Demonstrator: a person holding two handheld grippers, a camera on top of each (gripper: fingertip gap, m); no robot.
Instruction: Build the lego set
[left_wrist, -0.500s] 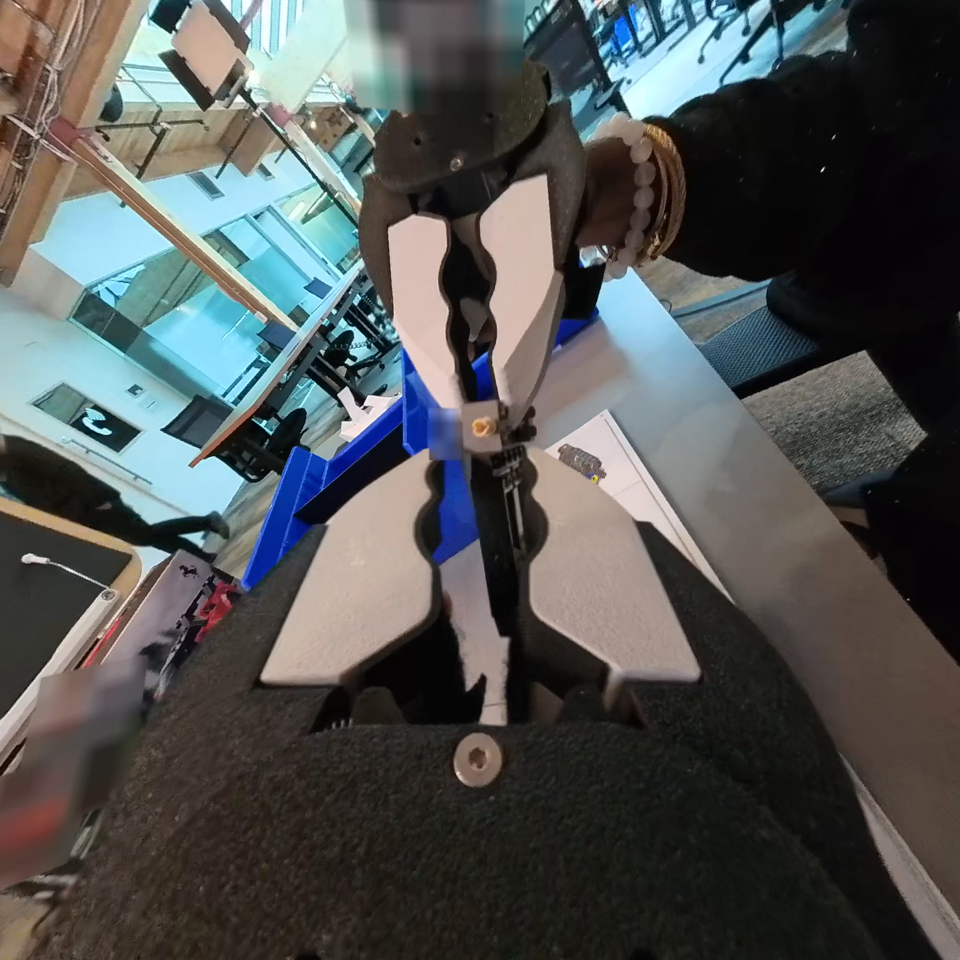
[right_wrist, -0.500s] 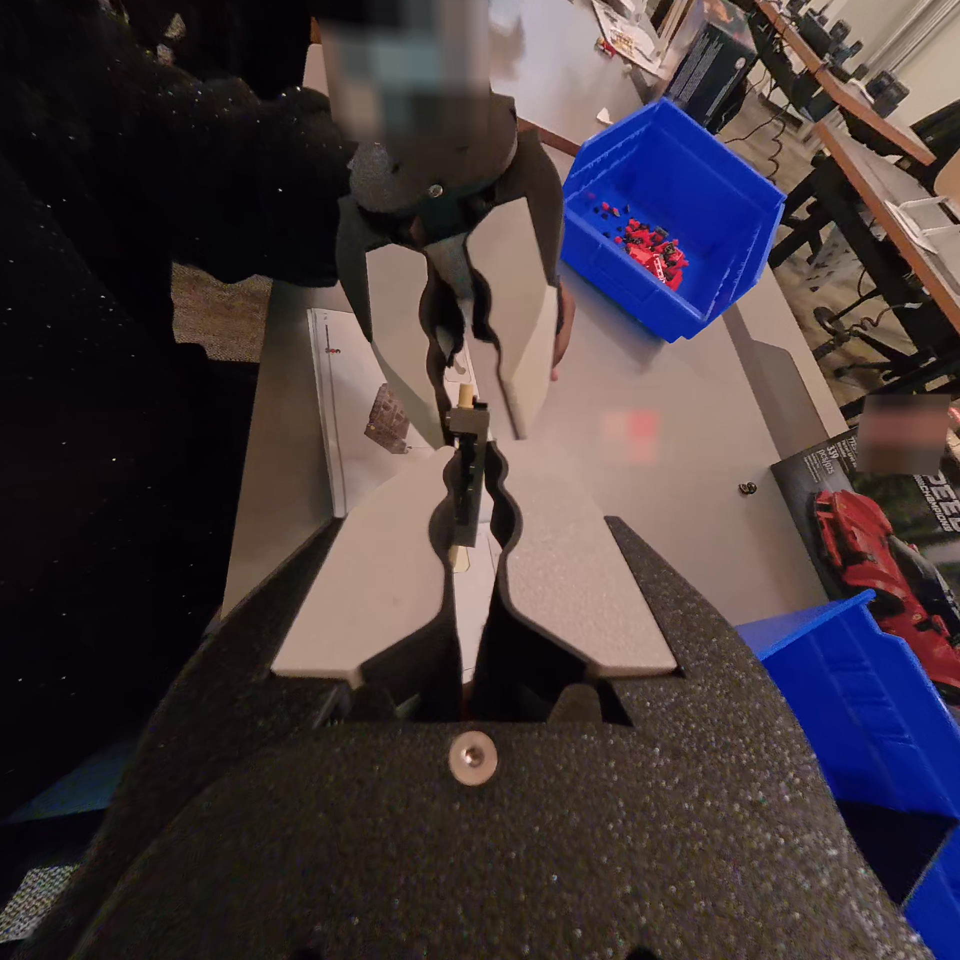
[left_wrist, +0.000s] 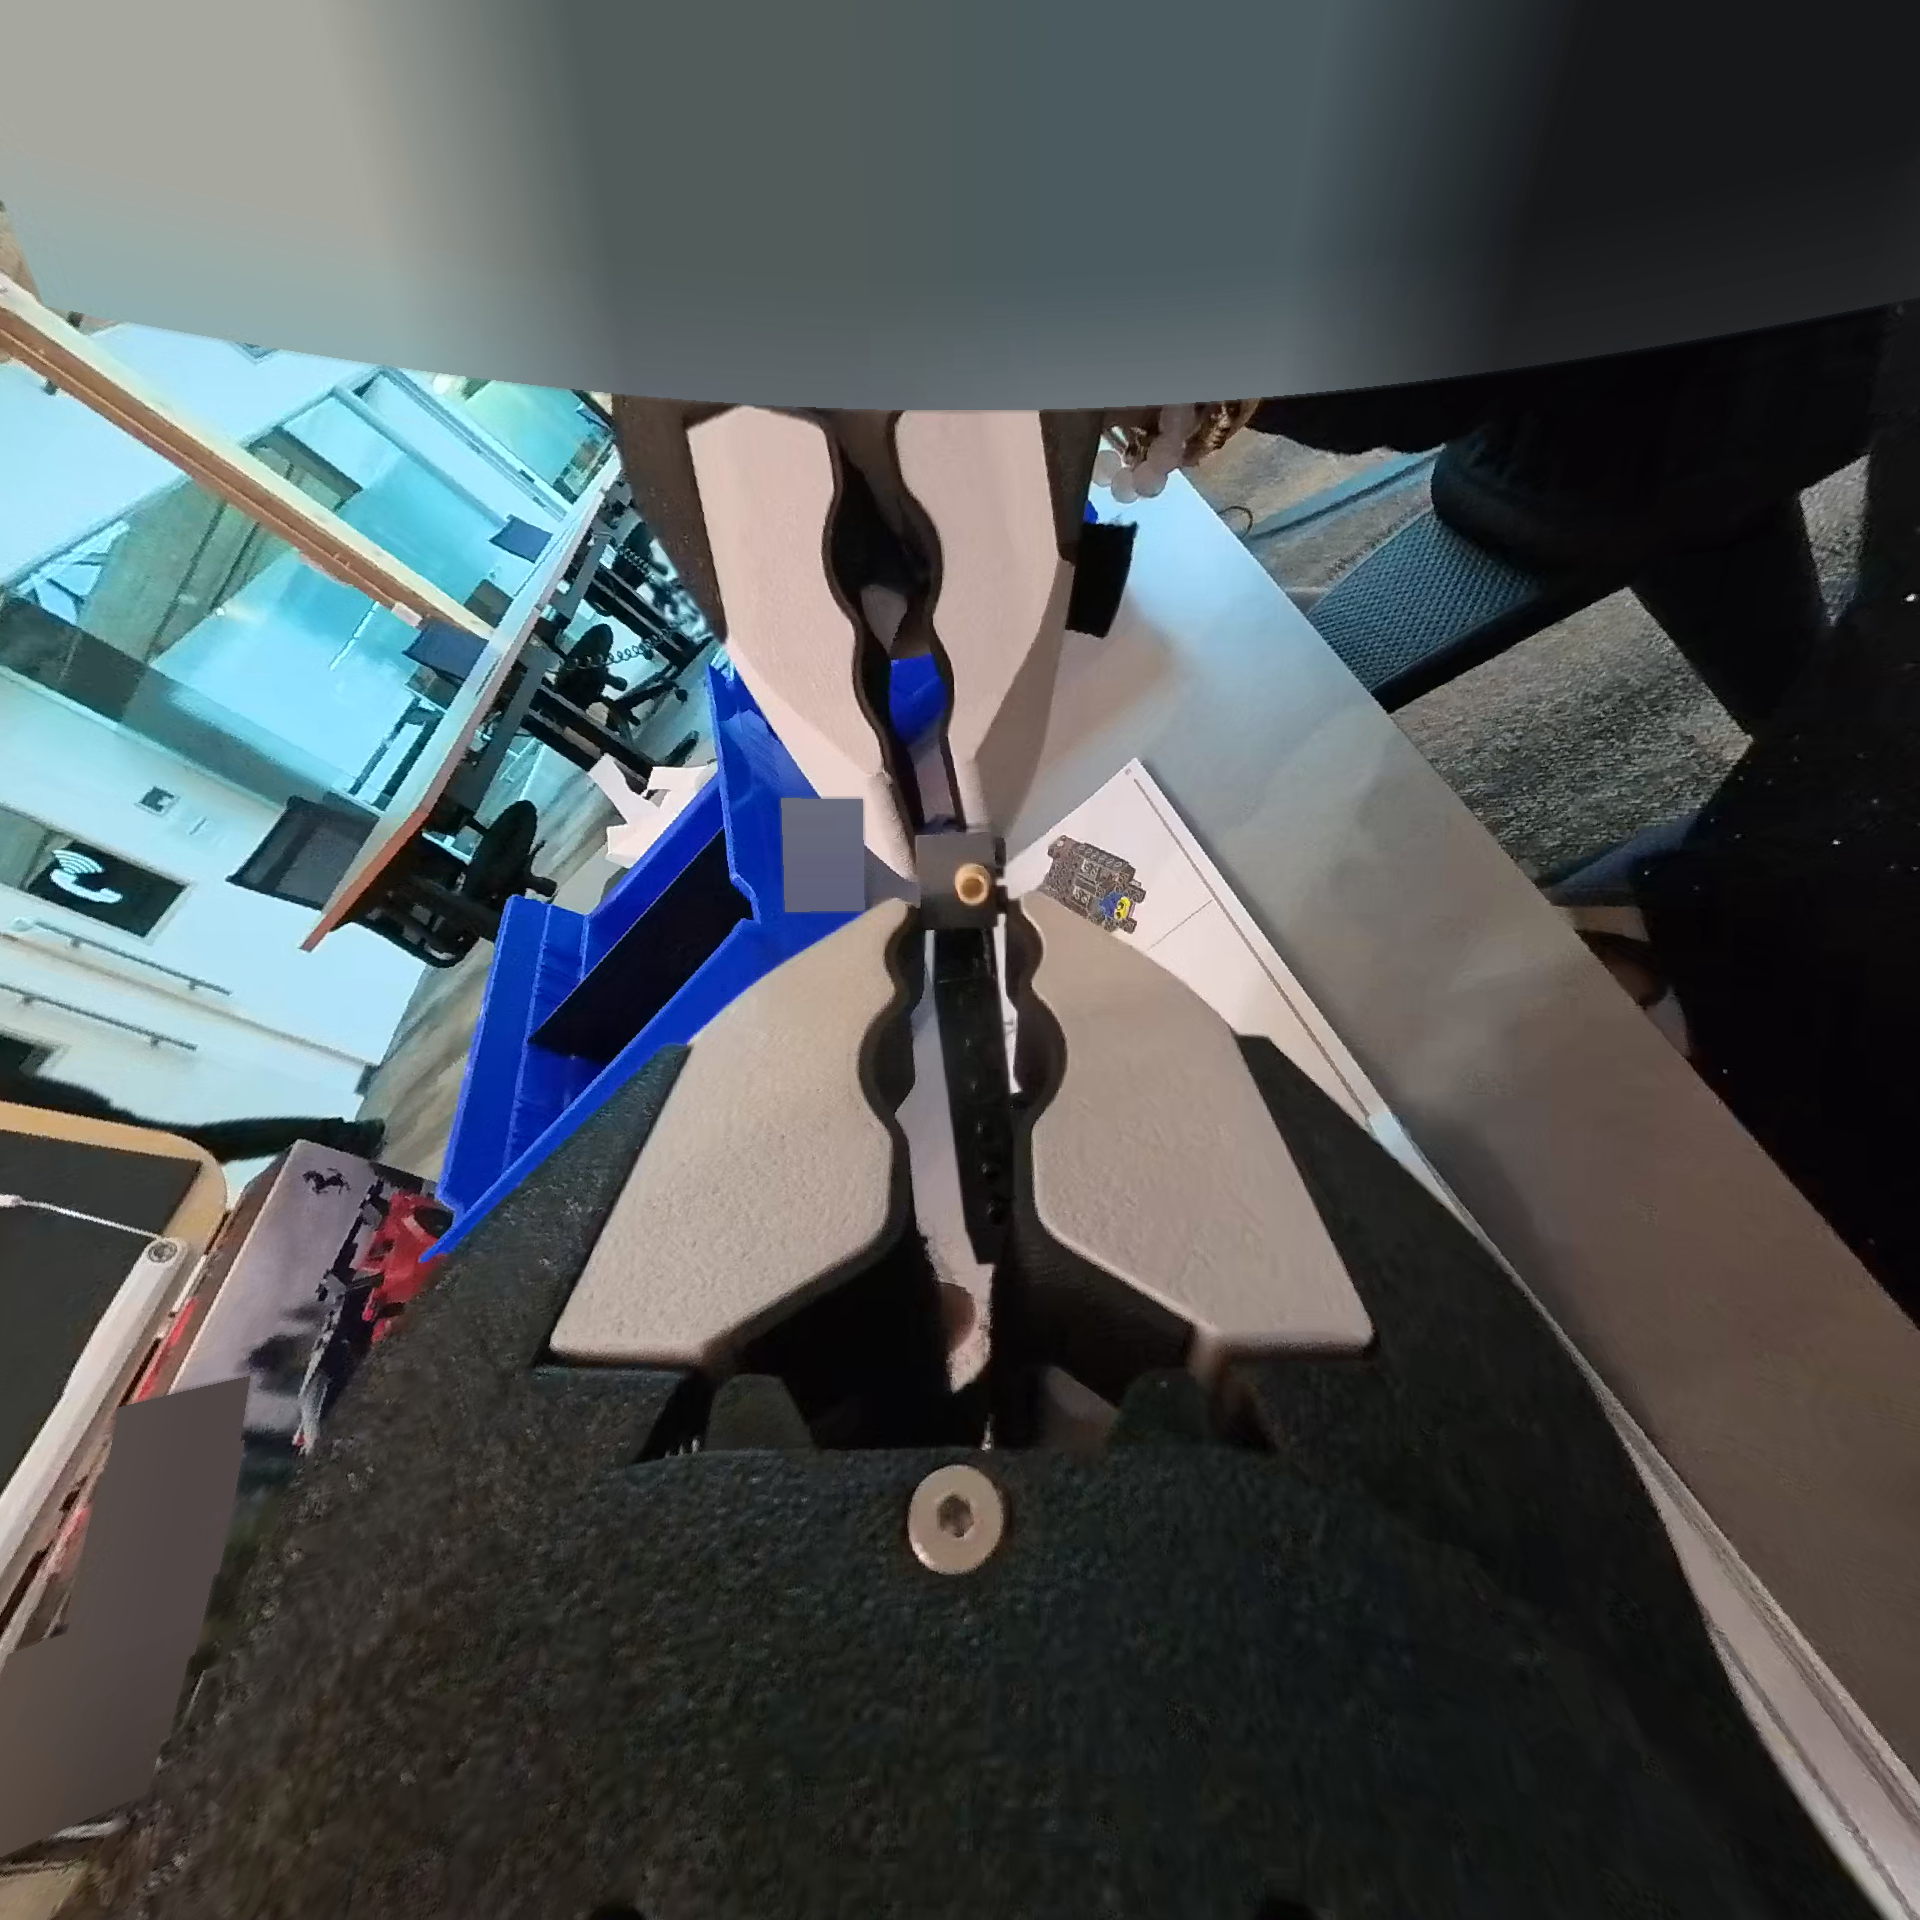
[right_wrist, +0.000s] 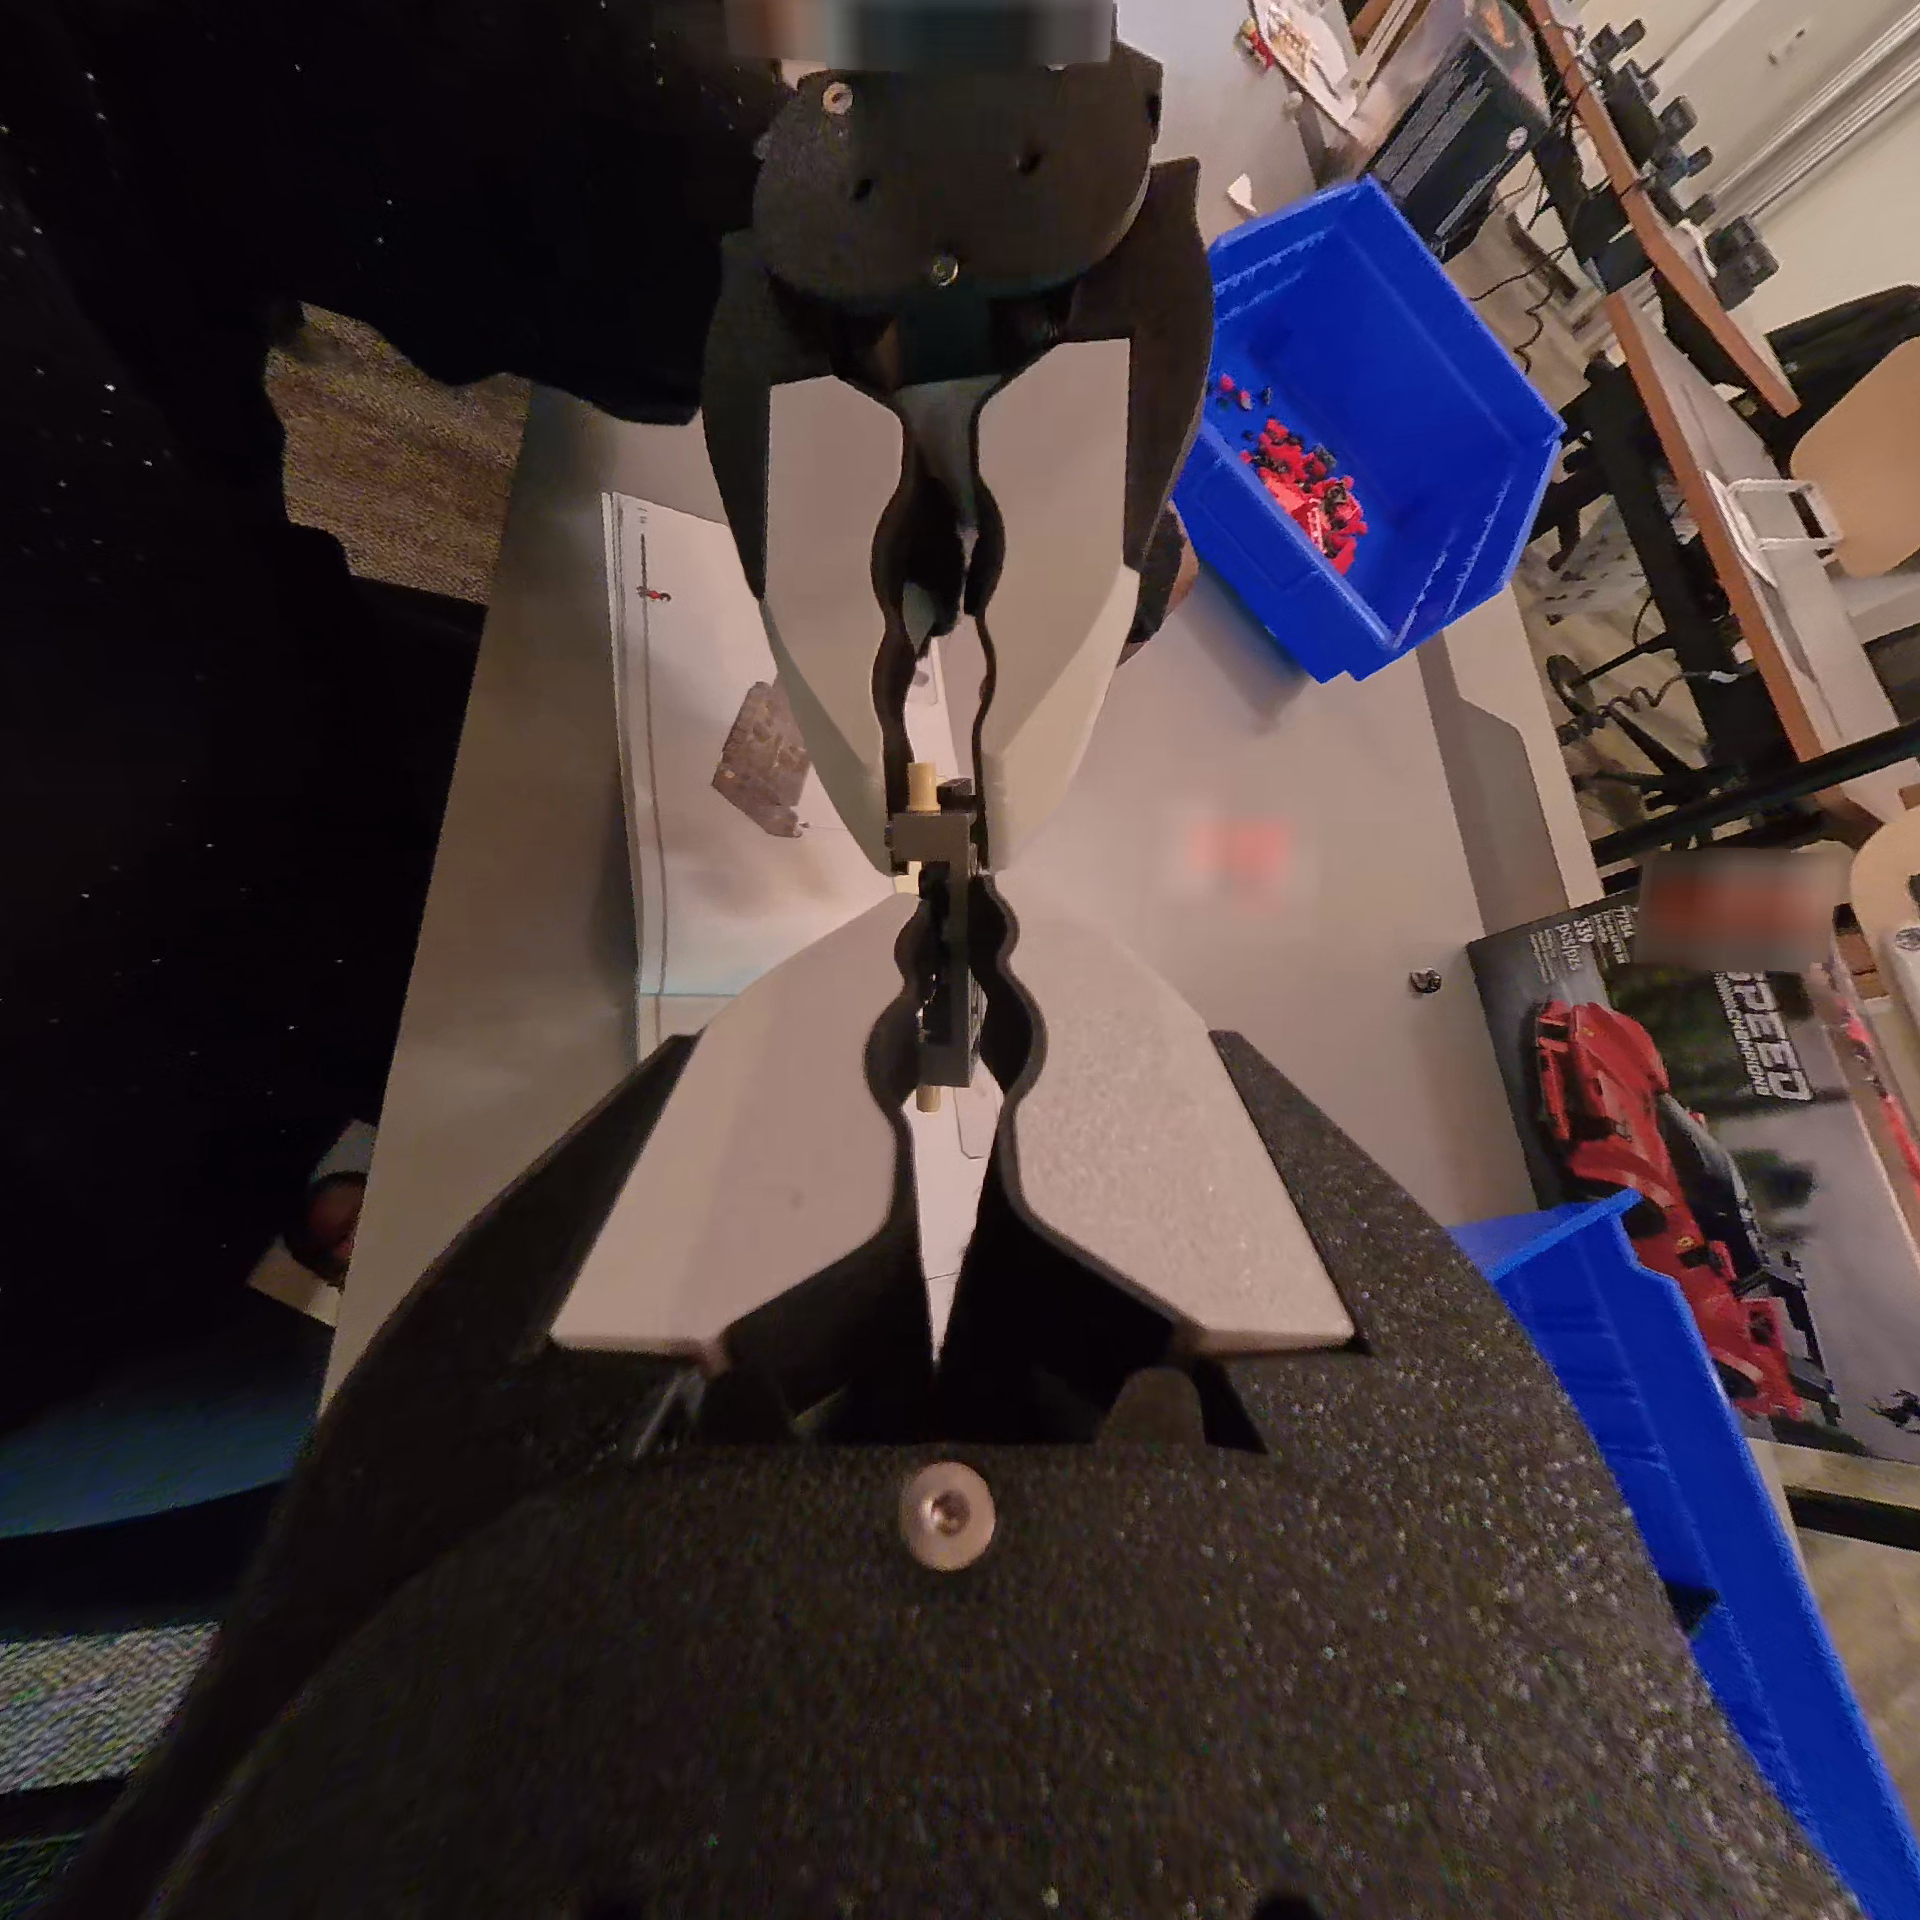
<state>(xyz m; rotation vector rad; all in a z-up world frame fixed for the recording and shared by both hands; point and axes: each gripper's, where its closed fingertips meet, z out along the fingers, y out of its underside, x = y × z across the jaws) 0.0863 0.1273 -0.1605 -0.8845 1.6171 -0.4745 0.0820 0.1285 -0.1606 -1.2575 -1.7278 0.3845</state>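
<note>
My left gripper (left_wrist: 961, 925) is shut on a long black lego beam (left_wrist: 971, 1081) that runs back between its fingers. A dark grey block with a tan pin (left_wrist: 961, 883) sits at the beam's far end. My right gripper (left_wrist: 940, 821) meets it tip to tip from above. In the right wrist view my right gripper (right_wrist: 951, 894) is shut on a dark lego piece (right_wrist: 951, 997) with a tan pin end below. The grey block (right_wrist: 930, 836) sits between the two tips. The left gripper (right_wrist: 935, 800) comes from the far side. All are held above the table.
An open instruction booklet (right_wrist: 675, 779) lies on the grey table (right_wrist: 1247, 987) under the grippers. A blue bin with red and black pieces (right_wrist: 1351, 416) stands at the far right, another blue bin (right_wrist: 1662, 1455) near right. A lego box with a red car (right_wrist: 1662, 1122) lies between them. The grippers are tip to tip, or close to it.
The two grippers have come closer and lined up straight, tip to tip. Both stay shut on their pieces.
</note>
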